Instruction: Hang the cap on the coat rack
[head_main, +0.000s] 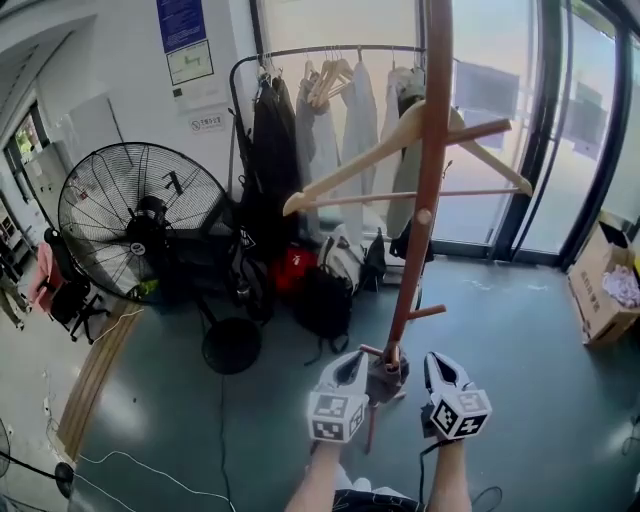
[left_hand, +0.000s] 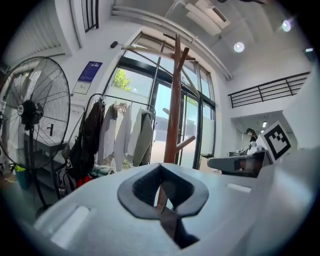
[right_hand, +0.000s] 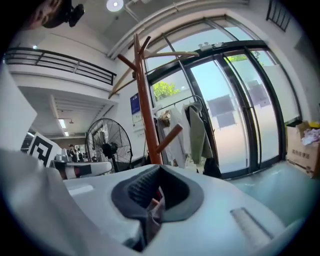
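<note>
The wooden coat rack (head_main: 430, 170) stands straight ahead, with a wooden hanger (head_main: 400, 140) across its upper pegs and a short peg (head_main: 428, 312) low down. A grey cap (head_main: 386, 380) hangs between my two grippers, right against the foot of the pole. My left gripper (head_main: 352, 362) is shut with a thin dark edge of the cap pinched between its jaws (left_hand: 162, 200). On the cap's other side, my right gripper (head_main: 432, 362) is shut on a fold of fabric (right_hand: 152, 200). Both gripper views look up the pole (left_hand: 174, 115) (right_hand: 145, 115).
A large floor fan (head_main: 140, 225) stands at the left. Behind it is a clothes rail with garments (head_main: 330, 110) and bags on the floor (head_main: 325, 290). A cardboard box (head_main: 600, 285) sits at the right by the glass doors (head_main: 560, 130). A round stand base (head_main: 231, 345) lies on the floor.
</note>
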